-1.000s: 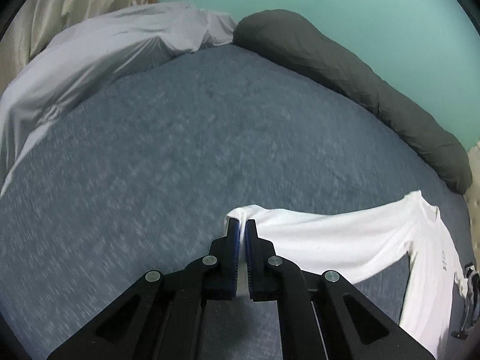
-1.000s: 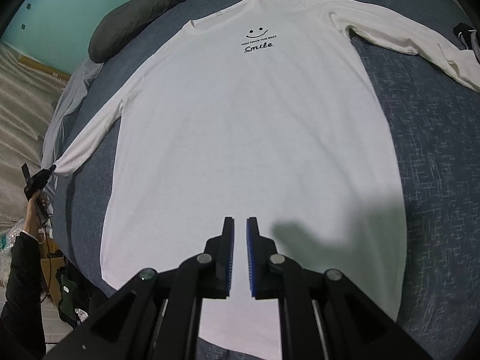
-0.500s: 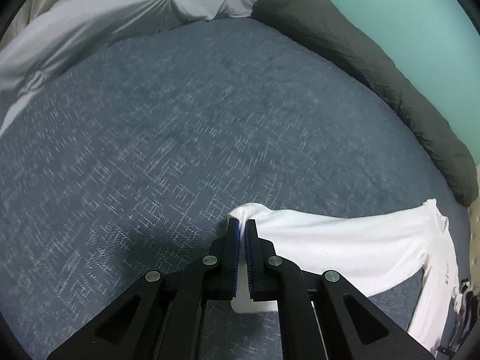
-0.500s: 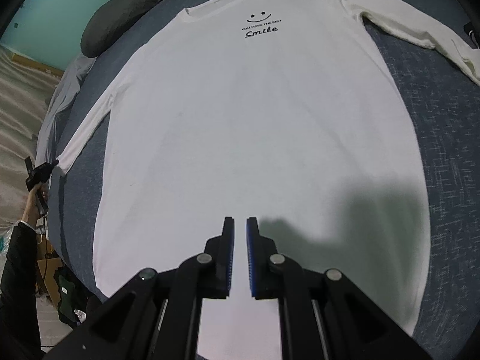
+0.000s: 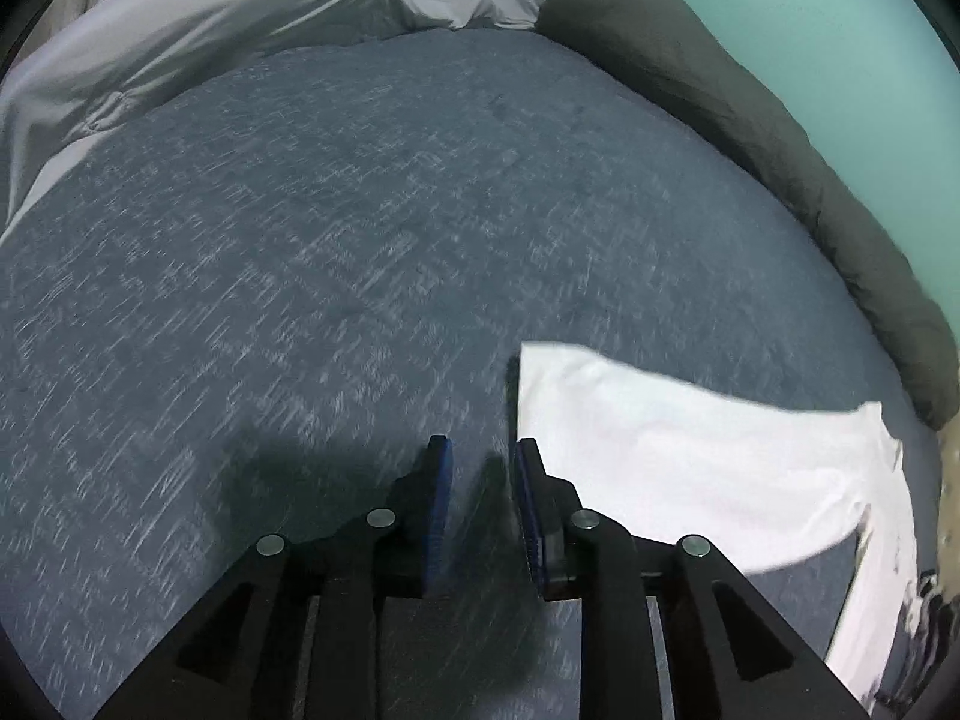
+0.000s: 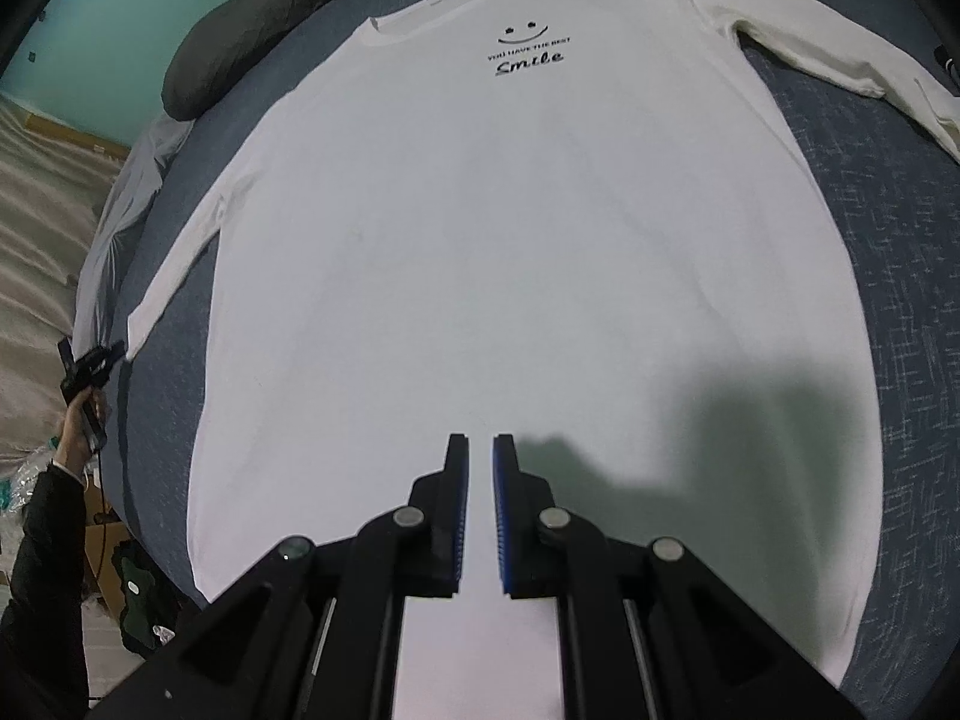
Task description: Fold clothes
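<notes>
Over the blue bed (image 5: 336,252), the left wrist view shows the left gripper (image 5: 477,450) with jaws opening and nothing between them; the shirt's cuff (image 5: 561,378) lies flat just beyond its right finger. From the right wrist view, the white shirt (image 6: 510,252) lies spread face-up on the bed, and the right gripper (image 6: 479,447) hangs above its hem, nearly closed and empty.

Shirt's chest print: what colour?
Black on the white shirt; the print shows best in the right wrist view.
</notes>
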A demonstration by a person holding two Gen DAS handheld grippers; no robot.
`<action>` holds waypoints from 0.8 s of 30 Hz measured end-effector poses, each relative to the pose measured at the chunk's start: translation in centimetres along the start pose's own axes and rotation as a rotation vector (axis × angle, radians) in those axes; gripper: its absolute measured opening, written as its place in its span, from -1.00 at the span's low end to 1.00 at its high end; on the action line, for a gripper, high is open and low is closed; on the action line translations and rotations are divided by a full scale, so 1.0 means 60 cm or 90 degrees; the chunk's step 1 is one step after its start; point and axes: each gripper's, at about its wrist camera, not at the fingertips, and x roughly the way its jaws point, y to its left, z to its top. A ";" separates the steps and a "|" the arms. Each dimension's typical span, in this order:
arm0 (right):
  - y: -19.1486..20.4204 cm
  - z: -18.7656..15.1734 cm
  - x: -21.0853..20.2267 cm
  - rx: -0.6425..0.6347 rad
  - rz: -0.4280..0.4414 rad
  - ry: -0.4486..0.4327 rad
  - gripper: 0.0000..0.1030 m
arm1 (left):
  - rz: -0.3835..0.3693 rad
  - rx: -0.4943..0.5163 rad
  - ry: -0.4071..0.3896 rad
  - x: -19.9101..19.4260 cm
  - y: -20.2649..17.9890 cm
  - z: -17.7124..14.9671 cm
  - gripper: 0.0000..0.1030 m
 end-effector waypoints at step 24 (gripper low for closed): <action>-0.348 0.114 -0.229 0.189 -0.154 -0.259 -0.22 | -0.099 0.136 0.049 0.002 -0.370 -0.211 -0.38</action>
